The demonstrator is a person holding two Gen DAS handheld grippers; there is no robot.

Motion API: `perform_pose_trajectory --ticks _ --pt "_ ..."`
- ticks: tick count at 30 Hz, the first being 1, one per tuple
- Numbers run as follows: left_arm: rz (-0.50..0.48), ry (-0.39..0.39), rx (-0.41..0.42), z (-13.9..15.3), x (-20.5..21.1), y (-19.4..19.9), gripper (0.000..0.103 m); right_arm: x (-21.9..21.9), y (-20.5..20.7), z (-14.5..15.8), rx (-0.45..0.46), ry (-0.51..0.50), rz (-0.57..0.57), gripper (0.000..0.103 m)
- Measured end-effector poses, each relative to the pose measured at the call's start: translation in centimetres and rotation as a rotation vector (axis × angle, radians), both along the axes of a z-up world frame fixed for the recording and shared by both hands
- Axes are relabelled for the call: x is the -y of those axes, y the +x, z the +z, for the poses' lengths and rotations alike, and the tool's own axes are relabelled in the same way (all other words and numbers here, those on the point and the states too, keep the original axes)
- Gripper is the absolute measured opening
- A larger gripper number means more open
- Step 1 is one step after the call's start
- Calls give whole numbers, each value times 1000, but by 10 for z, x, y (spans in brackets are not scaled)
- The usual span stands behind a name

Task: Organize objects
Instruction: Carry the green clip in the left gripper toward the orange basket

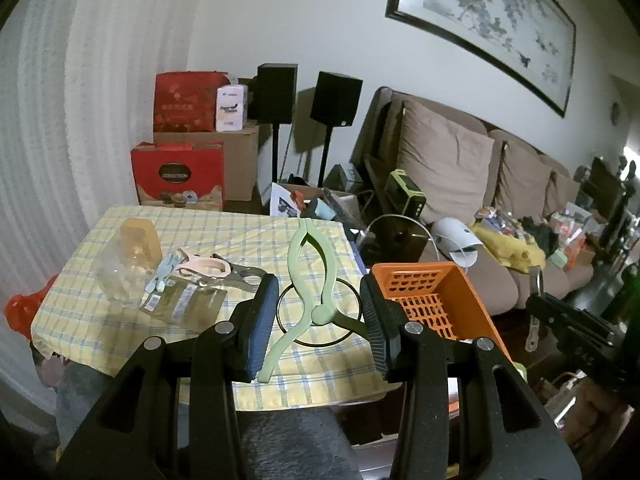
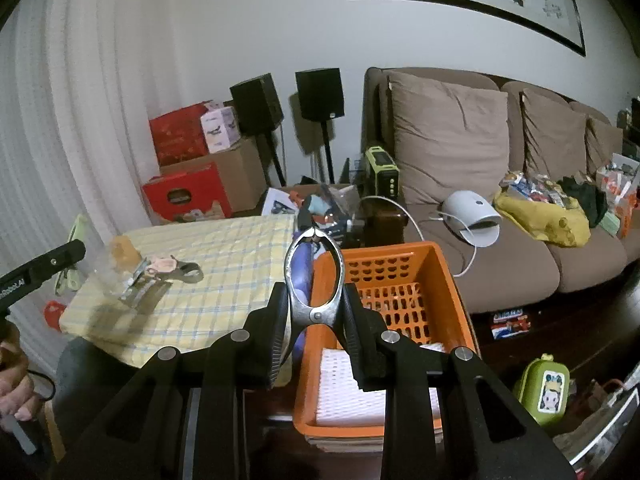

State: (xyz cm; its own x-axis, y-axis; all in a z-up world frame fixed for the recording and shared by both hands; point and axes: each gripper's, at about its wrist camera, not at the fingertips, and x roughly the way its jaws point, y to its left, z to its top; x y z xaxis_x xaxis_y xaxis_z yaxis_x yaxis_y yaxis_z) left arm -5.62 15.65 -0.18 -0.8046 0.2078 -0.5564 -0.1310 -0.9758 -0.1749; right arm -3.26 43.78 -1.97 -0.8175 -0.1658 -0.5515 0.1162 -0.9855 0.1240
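Observation:
In the left wrist view my left gripper (image 1: pixel 320 312) holds green plastic tongs (image 1: pixel 310 280) by their hinge, over the yellow checked tablecloth (image 1: pixel 240 240). In the right wrist view my right gripper (image 2: pixel 316 320) is shut on metal tongs (image 2: pixel 314 276), held above the near left edge of the orange basket (image 2: pixel 404 280). The basket also shows in the left wrist view (image 1: pixel 436 300), right of the left gripper. A pile of small tools (image 1: pixel 200 272) and a clear jar (image 1: pixel 128 264) lie on the cloth's left; the pile also shows in the right wrist view (image 2: pixel 168 268).
A black wire ring (image 1: pixel 320 312) lies on the cloth under the green tongs. White padding (image 2: pixel 352 392) lies in the basket bottom. A brown sofa (image 2: pixel 500 240) with clutter stands right. Red boxes (image 1: pixel 180 176) and speakers on stands (image 1: pixel 336 100) stand behind the table.

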Motion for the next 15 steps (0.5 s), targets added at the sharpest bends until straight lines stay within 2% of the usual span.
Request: perform_pose_trajectory --ticks 3,15 --pt "-6 3 0 1 -3 -1 39 0 0 0 -2 27 -20 27" --pt "-48 -5 -13 0 -26 0 39 -11 -3 -2 7 16 -35 27"
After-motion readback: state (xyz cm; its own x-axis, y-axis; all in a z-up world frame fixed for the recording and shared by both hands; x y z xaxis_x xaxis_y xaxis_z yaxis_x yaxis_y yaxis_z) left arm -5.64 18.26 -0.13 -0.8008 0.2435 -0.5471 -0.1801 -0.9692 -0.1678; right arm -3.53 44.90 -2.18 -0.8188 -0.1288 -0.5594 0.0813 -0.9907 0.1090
